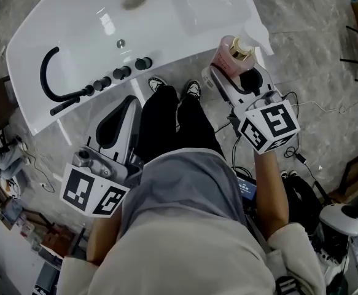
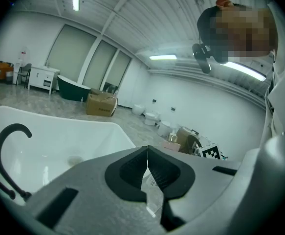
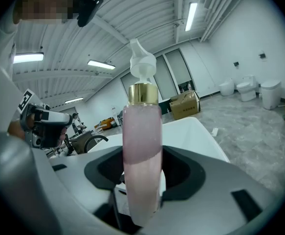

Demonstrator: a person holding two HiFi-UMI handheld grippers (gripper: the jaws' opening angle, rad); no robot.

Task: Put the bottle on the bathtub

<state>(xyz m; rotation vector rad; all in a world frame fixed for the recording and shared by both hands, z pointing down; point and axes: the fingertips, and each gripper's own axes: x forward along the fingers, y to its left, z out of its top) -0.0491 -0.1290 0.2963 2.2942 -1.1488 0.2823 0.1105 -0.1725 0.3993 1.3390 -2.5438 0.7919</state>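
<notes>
Bottle (image 3: 141, 131) of pink liquid upright in the right claw (image 3: 143, 174) grip beside the white bathtub (image 1: 74, 35); left claw (image 2: 147, 168) closed.

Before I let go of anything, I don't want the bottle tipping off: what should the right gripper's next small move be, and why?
Probably ease the bottle slightly forward and left over the flat rim of the bathtub, jaws kept closed. The right gripper grips it upright, but it looks to be at the rim's outer edge near the corner, and I can't see it resting.
</notes>
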